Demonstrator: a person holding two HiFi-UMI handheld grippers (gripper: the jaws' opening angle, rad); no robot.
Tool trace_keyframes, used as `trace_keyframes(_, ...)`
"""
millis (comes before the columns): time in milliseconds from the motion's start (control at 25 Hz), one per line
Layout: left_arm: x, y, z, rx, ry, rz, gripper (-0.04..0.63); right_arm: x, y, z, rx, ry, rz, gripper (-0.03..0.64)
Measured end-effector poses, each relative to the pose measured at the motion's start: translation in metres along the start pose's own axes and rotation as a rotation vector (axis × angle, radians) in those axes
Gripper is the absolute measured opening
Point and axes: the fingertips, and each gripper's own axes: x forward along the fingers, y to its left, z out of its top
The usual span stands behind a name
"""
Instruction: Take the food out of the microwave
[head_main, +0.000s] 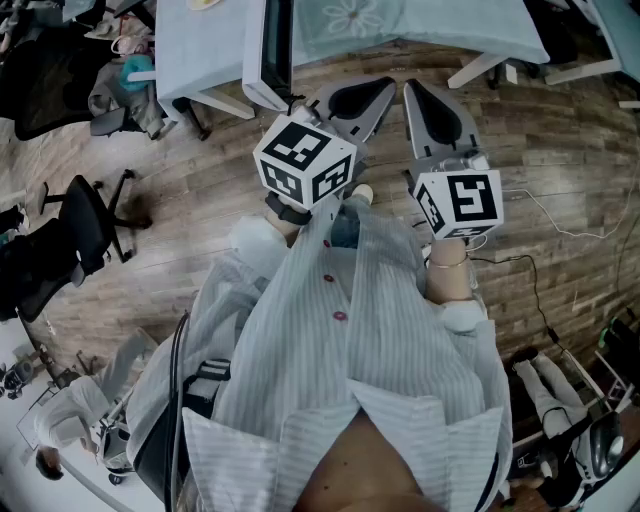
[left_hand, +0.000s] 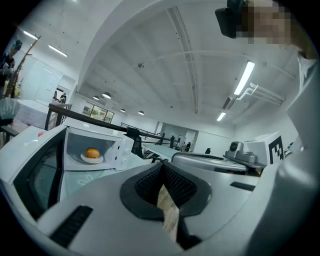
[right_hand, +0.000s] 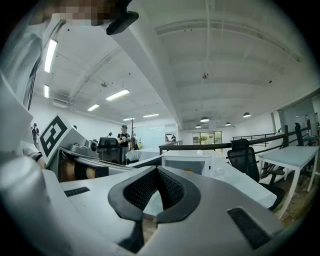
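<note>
In the left gripper view the white microwave (left_hand: 107, 145) stands on a table ahead and to the left, with its door (left_hand: 35, 175) swung open. Inside it an orange round piece of food (left_hand: 92, 151) lies on a white plate (left_hand: 92, 159). My left gripper (left_hand: 162, 167) is shut with nothing in it and is well short of the microwave. In the right gripper view my right gripper (right_hand: 157, 171) is also shut and empty, with the microwave (right_hand: 192, 162) just beyond its tips. The head view shows both grippers, left (head_main: 372, 95) and right (head_main: 428, 100), side by side before the table (head_main: 430, 30).
The open microwave door (head_main: 268, 50) juts out over the wooden floor, left of the left gripper. A black office chair (head_main: 85, 225) stands at the far left and cables (head_main: 560, 225) run along the floor at the right. Another chair (right_hand: 245, 157) and table (right_hand: 295, 159) are off to the right.
</note>
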Motion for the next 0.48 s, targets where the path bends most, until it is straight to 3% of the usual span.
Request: trace_keyframes(480, 0.007, -0.017, -0.007, -0.012, 0.002, -0.019, 0.008, -0.016, -0.009, -0.001, 0.014, -0.014, -0.017, 0.031)
